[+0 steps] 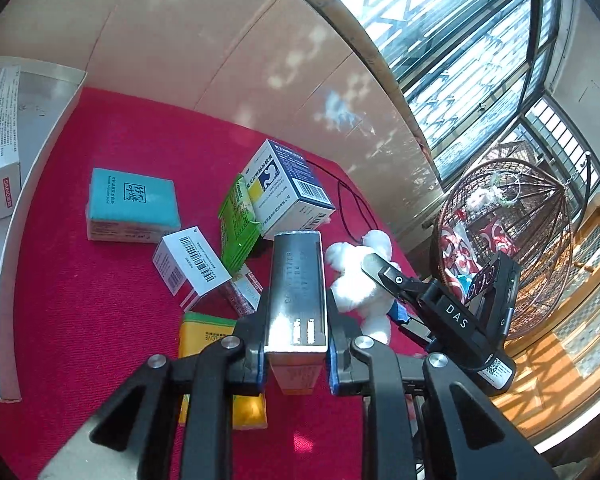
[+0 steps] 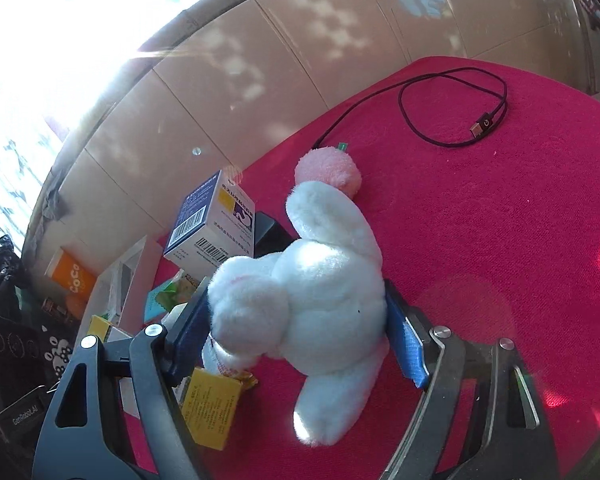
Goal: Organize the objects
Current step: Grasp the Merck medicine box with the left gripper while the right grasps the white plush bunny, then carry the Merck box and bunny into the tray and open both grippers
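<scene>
My left gripper [image 1: 296, 356] is shut on a long silver box [image 1: 298, 288] and holds it above the red cloth [image 1: 100, 320]. My right gripper [image 2: 300, 332] has its blue pads [image 2: 410, 344] around a white plush toy [image 2: 312, 300] with a pink end [image 2: 328, 168]; the plush lies on the cloth. The plush and right gripper also show in the left wrist view [image 1: 360, 276]. Loose boxes lie on the cloth: a teal one [image 1: 132, 204], a blue-white one [image 1: 288, 188], a green one [image 1: 238, 220], a barcode one [image 1: 192, 264], a yellow one [image 1: 208, 336].
A white open tray [image 1: 28, 184] at the left holds a white box [image 1: 4, 140]. A black USB cable [image 2: 452, 108] lies on the far cloth. A beige wall [image 1: 220, 48] backs the table. A wicker hanging chair [image 1: 500, 240] stands at the right.
</scene>
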### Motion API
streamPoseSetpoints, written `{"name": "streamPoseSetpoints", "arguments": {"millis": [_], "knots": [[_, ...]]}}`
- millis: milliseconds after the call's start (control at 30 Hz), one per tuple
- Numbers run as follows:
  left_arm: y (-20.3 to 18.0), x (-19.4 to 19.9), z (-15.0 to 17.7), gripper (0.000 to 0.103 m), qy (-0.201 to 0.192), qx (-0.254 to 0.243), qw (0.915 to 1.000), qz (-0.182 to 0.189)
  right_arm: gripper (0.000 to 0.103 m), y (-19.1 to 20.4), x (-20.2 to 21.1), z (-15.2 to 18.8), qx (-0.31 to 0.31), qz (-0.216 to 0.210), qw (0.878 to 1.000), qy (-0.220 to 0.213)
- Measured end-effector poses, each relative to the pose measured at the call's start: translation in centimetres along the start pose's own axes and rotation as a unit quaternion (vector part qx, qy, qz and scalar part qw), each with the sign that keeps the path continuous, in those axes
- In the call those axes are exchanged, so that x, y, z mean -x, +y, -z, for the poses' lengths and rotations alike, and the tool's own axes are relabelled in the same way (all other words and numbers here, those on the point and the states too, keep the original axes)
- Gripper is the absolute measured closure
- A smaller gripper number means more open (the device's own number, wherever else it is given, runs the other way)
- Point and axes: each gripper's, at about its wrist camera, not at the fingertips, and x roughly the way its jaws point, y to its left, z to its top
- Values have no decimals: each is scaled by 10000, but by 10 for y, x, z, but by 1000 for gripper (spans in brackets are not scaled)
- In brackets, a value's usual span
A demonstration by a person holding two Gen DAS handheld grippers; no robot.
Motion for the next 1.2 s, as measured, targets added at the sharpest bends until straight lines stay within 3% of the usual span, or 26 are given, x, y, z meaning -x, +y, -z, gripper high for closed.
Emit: {"name": "streamPoseSetpoints", "arguments": {"millis": [300, 500, 1200], "knots": [[-25, 20, -3, 83, -381, -426, 9984, 24, 24, 21, 41, -13, 284, -68, 9970, -710], [-39, 37, -8, 83, -638, -655, 9958, 2, 24, 41, 57, -13, 603, -183, 9940, -899], [-5, 103, -20, 83, -1439, -337, 9888, -211, 23, 105, 49, 6, 1262, -451, 9890, -622]]}}
